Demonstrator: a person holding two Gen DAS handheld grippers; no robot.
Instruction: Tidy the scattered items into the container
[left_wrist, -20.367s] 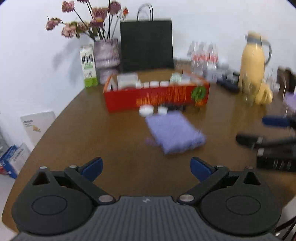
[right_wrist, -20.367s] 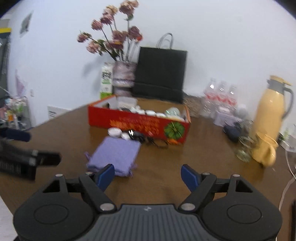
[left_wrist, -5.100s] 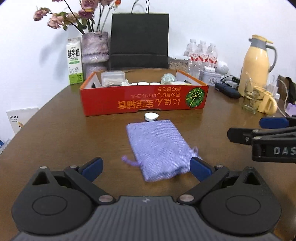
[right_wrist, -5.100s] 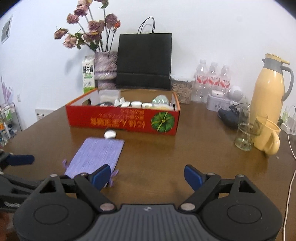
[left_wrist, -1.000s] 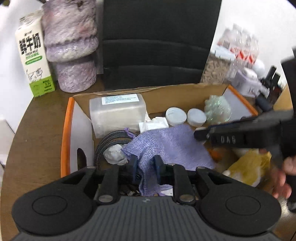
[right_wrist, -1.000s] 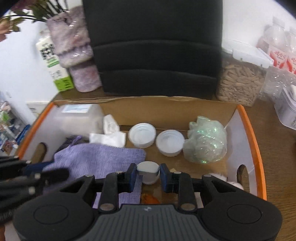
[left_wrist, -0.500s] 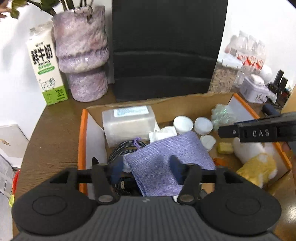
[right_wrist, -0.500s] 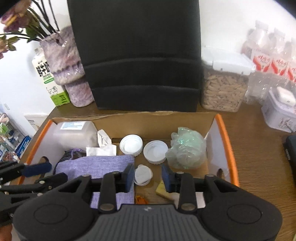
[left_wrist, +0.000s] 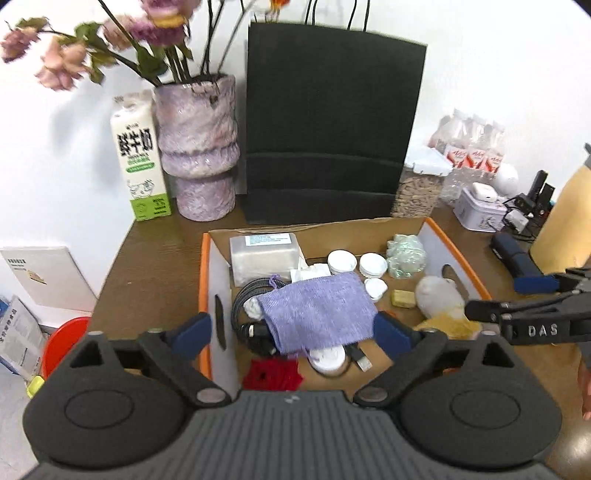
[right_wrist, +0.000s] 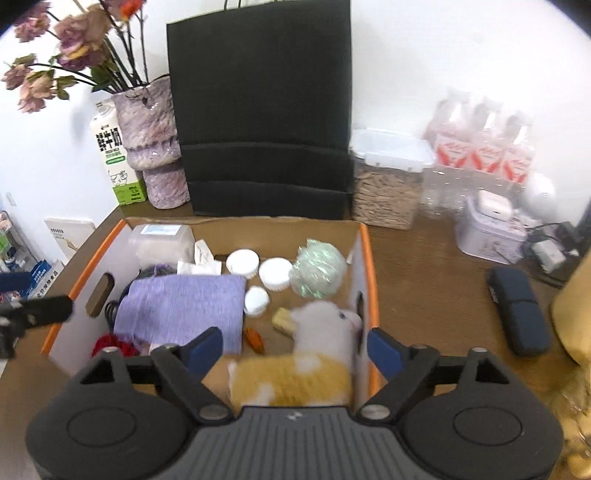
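The purple pouch lies inside the box toward its left wall, hiding most of a coiled cable (its ends barely legible). Both the left gripper and right gripper have just been opening and hang released, nothing between their jaws. Bare wood shows along the table past the box's right edge.

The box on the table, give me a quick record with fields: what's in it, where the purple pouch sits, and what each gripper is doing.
container: cardboard box, orange rim, open top
pouch: inside the box, lying over a coiled cable
small white cap: inside, right of the pouch
other contents: plush toy, two white lids, clear plastic case
left gripper: jaws just opened, nothing between them, above the box
right gripper: jaws just opened, holding nothing
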